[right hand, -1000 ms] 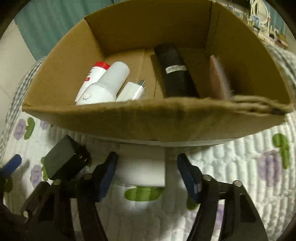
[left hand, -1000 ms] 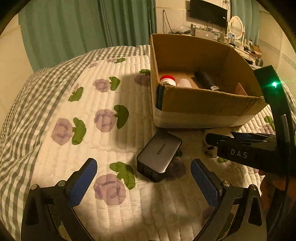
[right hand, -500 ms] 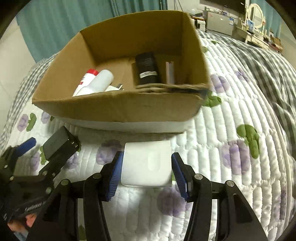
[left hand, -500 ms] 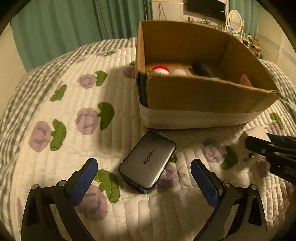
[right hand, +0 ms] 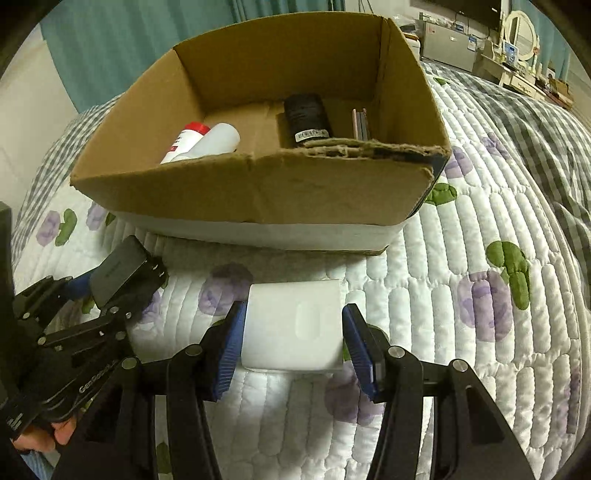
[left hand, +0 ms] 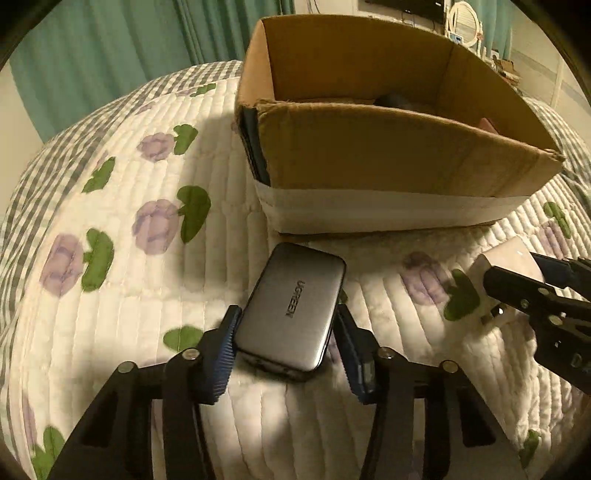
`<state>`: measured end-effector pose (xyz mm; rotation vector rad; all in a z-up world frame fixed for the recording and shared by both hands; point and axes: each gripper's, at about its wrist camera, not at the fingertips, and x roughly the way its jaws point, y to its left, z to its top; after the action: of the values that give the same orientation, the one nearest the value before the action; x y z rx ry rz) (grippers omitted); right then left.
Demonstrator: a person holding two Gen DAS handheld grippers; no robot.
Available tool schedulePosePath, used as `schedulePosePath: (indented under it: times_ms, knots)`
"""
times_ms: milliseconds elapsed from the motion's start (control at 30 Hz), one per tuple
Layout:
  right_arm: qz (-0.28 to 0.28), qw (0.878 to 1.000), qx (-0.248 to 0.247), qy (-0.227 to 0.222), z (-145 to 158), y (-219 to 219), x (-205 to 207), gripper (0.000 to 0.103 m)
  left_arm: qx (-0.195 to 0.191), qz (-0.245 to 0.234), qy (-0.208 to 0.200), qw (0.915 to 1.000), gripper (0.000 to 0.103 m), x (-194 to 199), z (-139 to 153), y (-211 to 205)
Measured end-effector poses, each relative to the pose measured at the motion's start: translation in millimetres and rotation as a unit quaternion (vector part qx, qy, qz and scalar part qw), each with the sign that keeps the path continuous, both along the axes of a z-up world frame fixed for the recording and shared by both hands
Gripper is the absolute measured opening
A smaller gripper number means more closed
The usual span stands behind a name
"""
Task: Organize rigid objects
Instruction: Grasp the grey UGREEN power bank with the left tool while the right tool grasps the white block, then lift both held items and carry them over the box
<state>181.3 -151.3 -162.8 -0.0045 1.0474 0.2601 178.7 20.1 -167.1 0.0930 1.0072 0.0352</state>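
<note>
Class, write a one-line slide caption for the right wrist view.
Right gripper closes around a white charger on the quilt, before a cardboard box holding bottles.

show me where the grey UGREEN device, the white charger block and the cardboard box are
grey UGREEN device (left hand: 291,310), left wrist view, top face by logo
white charger block (right hand: 291,326), right wrist view, top face
cardboard box (right hand: 295,192), right wrist view, front wall

You work over a bed covered by a white quilt (right hand: 461,258) with purple flowers and green leaves; its border (left hand: 33,173) is grey-and-white check; behind it hang teal curtains (left hand: 110,55); to your far right stands a dresser (right hand: 524,70) with an oval mirror (right hand: 519,27); a dark screen (right hand: 476,9) is on the wall; warm light falls unevenly.
</note>
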Motion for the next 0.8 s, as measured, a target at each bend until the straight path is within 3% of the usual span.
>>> schedulePosePath:
  times_ms: [400,800]
  knots:
    - [0.014,0.999,-0.021,-0.047,34.6,9.2,-35.4,0.052,-0.018,0.0,-0.043,0.9989,0.042,-50.5,35.7,-9.1]
    - [0.012,0.995,-0.022,-0.094,86.2,-4.6,-70.1,0.052,-0.042,0.0,-0.132,0.9903,0.042,-83.9,107.9,-13.2]
